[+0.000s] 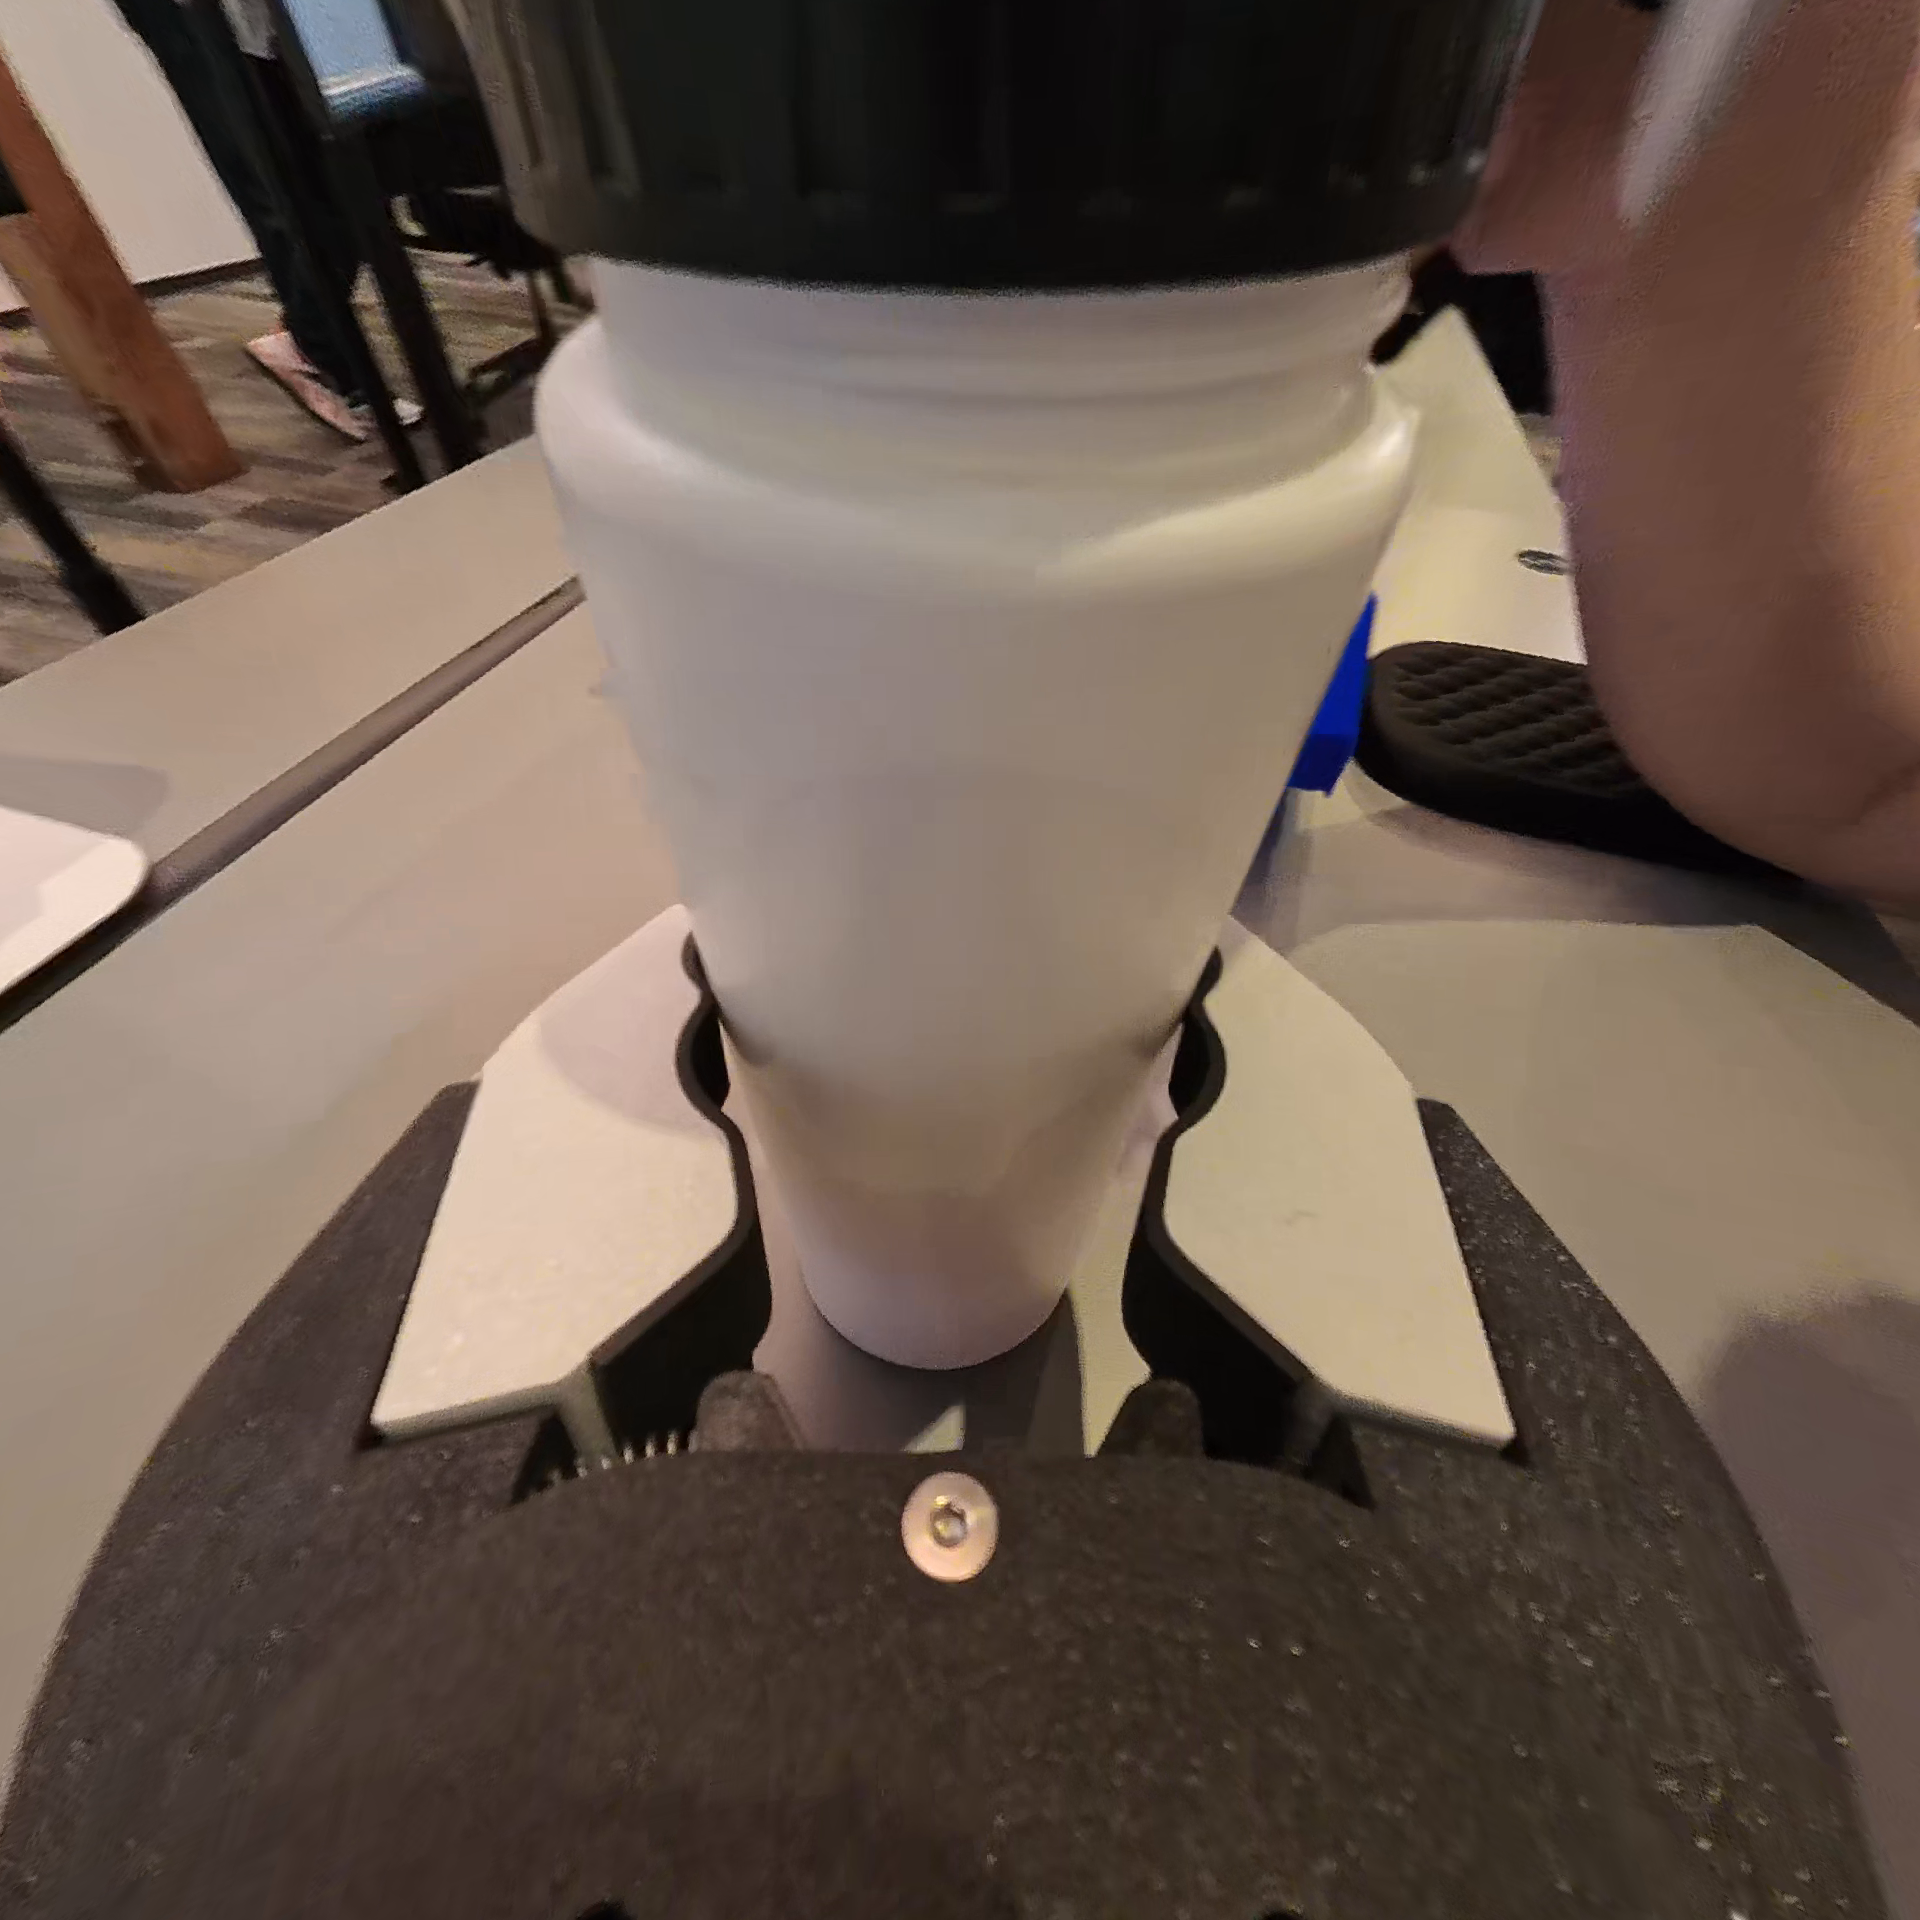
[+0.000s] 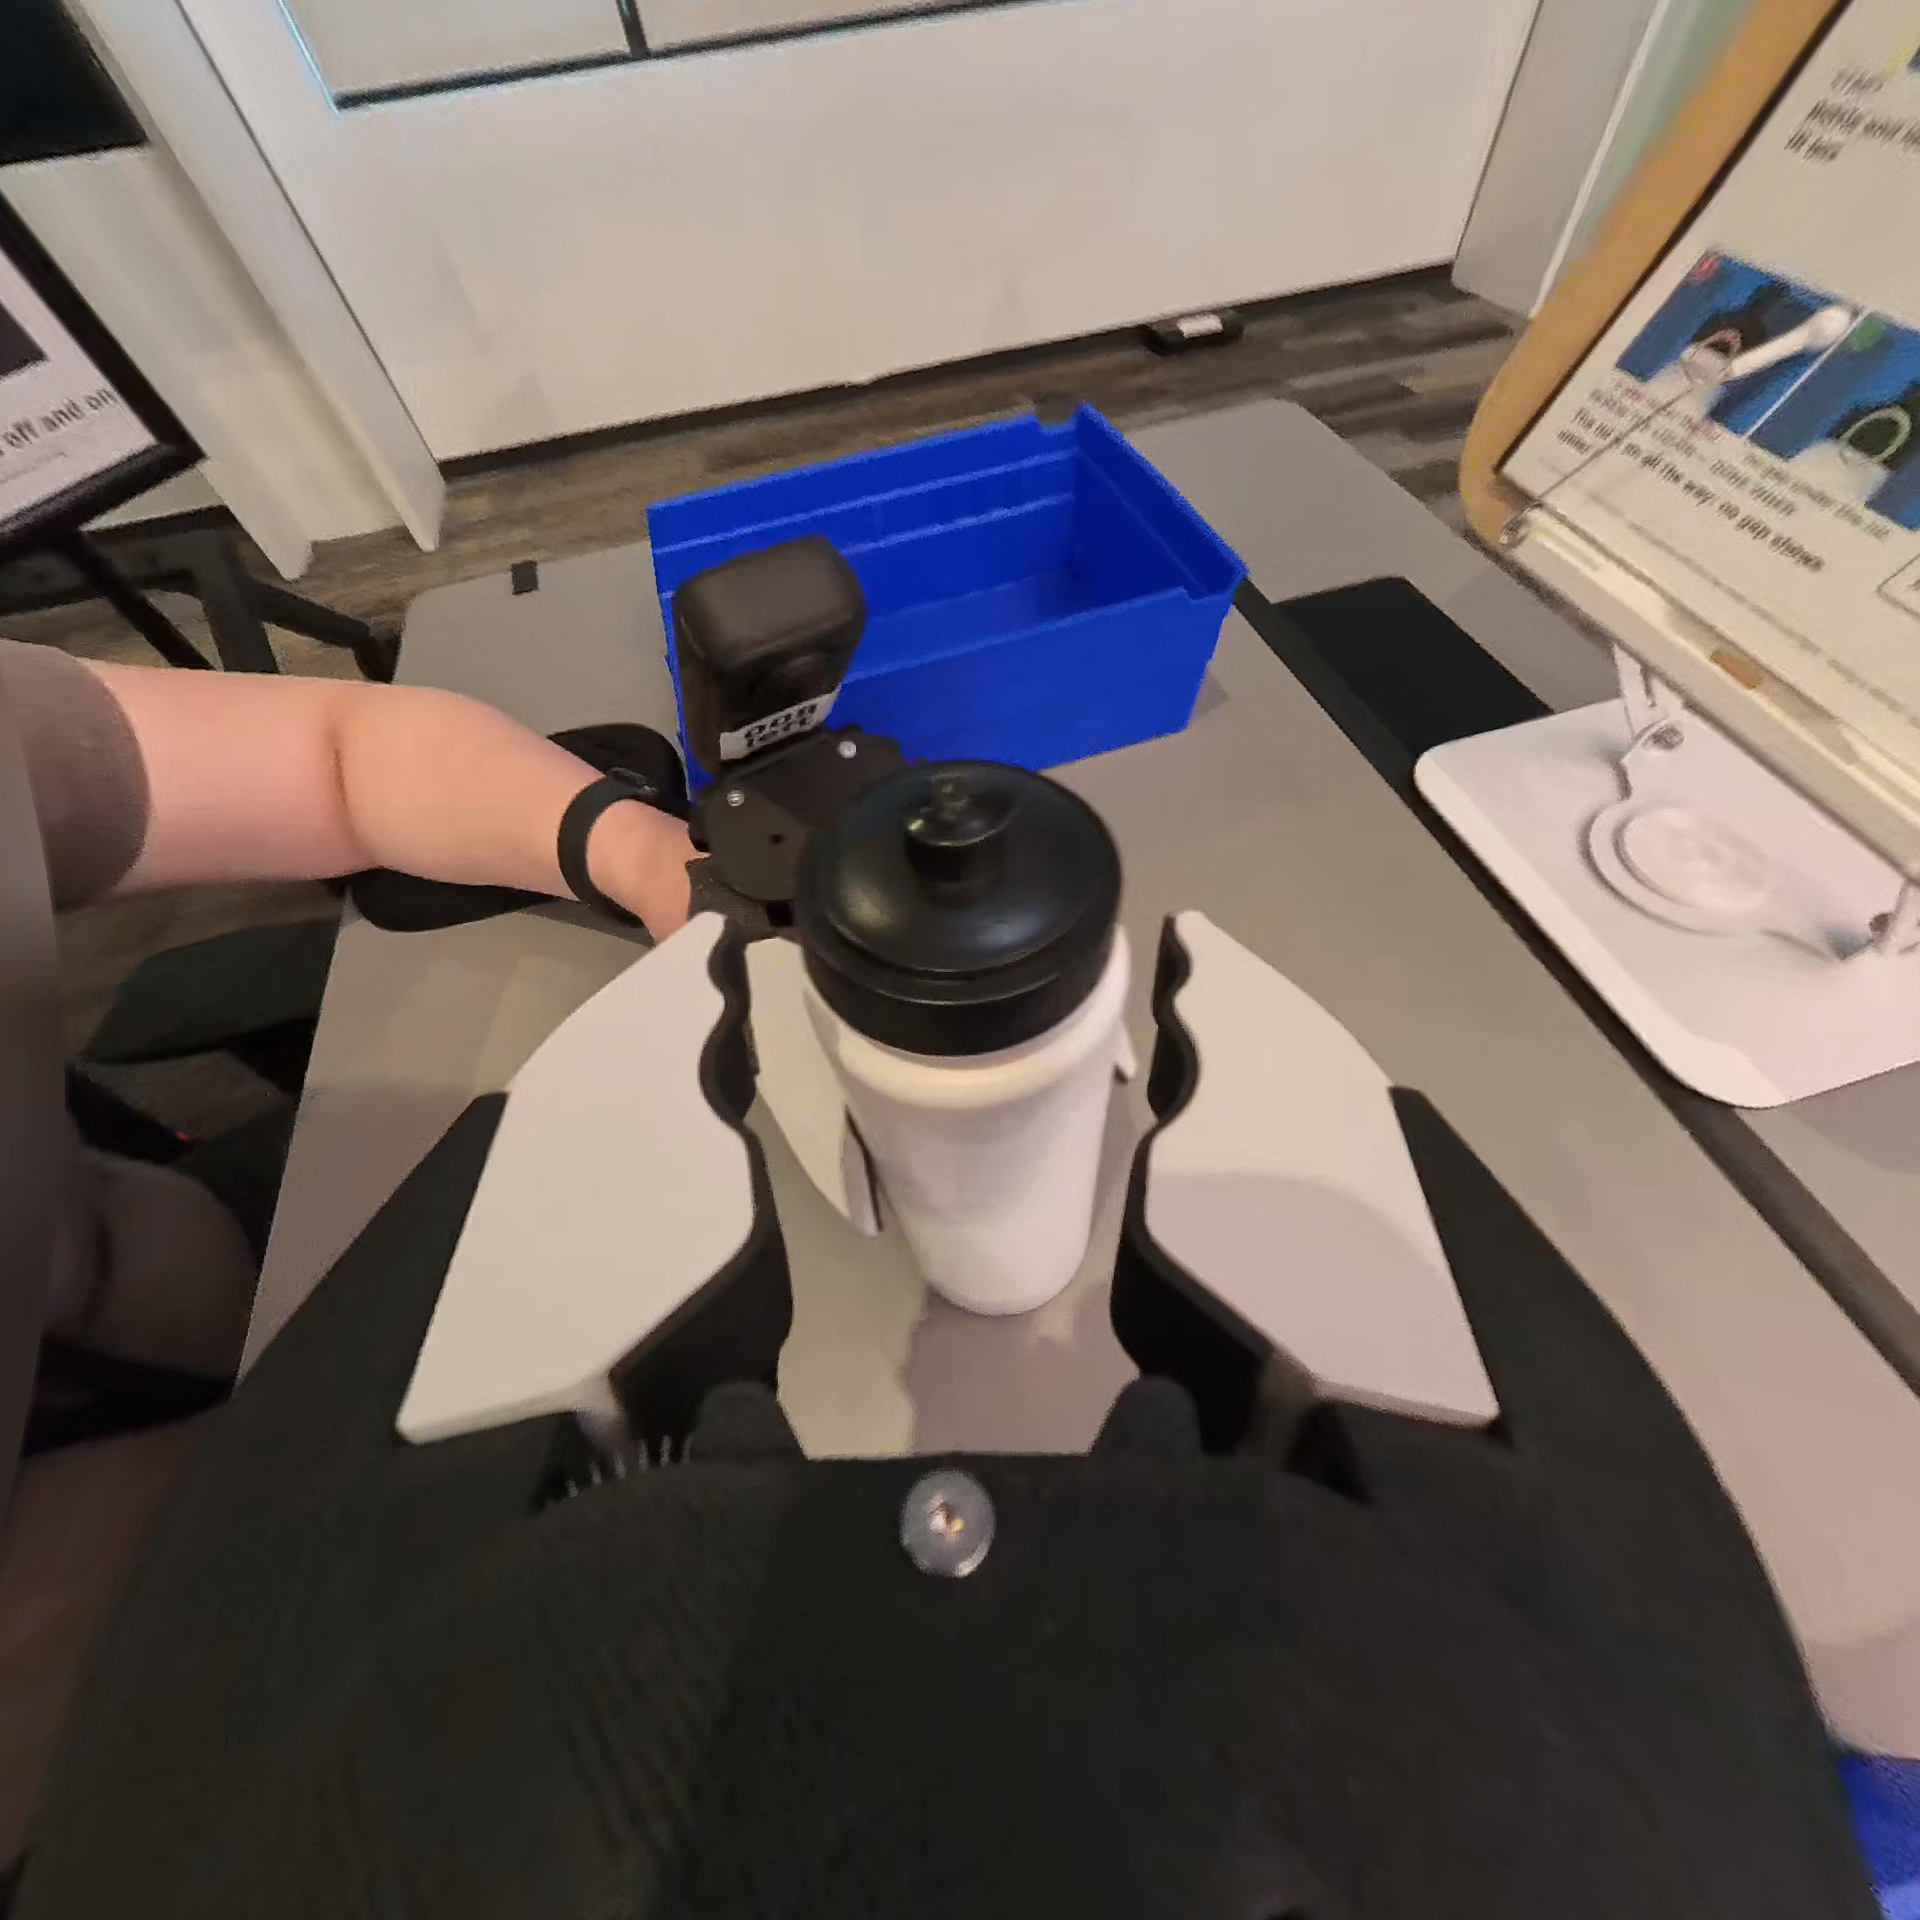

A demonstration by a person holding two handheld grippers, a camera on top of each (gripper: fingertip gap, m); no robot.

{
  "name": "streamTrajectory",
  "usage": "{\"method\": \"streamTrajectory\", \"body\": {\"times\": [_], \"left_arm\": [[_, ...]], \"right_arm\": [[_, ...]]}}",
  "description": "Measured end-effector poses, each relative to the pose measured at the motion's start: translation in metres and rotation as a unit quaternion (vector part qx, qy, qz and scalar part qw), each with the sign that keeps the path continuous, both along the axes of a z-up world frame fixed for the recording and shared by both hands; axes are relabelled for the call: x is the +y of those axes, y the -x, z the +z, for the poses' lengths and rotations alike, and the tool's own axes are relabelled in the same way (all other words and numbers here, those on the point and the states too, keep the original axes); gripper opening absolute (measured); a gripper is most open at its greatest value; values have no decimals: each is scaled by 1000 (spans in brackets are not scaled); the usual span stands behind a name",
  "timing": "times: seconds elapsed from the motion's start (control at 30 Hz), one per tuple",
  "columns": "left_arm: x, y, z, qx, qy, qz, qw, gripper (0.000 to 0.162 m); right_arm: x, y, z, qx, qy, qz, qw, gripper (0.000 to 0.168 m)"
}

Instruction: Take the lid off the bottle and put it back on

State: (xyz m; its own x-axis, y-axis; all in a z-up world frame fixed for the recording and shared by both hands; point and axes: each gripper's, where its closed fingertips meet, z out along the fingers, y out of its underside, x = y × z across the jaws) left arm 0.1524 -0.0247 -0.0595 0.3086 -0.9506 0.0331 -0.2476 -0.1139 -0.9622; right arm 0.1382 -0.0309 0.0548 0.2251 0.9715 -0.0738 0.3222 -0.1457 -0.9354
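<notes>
- Bottle (image 2: 982,1153): white, upright on the grey table (image 2: 1299,831), centre of the right wrist view; fills the centre of the left wrist view.
- Lid (image 2: 961,894): black, ribbed, with a pull spout, seated on the bottle's neck.
- Left gripper (image 1: 951,1029): jaws pressed against both sides of the bottle's lower body, clamping it.
- Right gripper (image 2: 945,997): jaws spread wide on either side of the bottle below the lid, a gap showing on each side, holding nothing.
- Bin (image 2: 997,603): blue, open-topped, on the table beyond the bottle, upper centre of the right wrist view.
- Instruction board (image 2: 1714,416): printed sheet on a white stand, upper right of the right wrist view.
- Table: 2 grey tops meet at a seam, left of the left wrist view.
- Room: white wall panels above a dark baseboard, upper part of the right wrist view; wood-pattern floor (image 1: 208,499) and dark furniture legs, upper left of the left wrist view.
- Person's forearm (image 2: 395,790): dark wristband, left of the right wrist view.
</notes>
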Motion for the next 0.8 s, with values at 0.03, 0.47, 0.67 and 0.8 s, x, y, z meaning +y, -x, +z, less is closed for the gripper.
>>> {"method": "streamTrajectory", "body": {"times": [0.03,0.47,0.67,0.8], "left_arm": [[-3,-2,0,-1,-1,-12,1000,85],[-12,-8,-14,-4,4,-37,999,103],[-11,-12,-13,-15,-9,-20,1000,94],[-17,-13,-15,2,0,-41,999,93]], "right_arm": [[0,-4,4,13,-2,9,1000,76],[-7,13,-18,8,34,63,997,78],[-10,16,-20,-5,25,65,998,72],[-15,14,-20,1,34,92,995,72]]}}
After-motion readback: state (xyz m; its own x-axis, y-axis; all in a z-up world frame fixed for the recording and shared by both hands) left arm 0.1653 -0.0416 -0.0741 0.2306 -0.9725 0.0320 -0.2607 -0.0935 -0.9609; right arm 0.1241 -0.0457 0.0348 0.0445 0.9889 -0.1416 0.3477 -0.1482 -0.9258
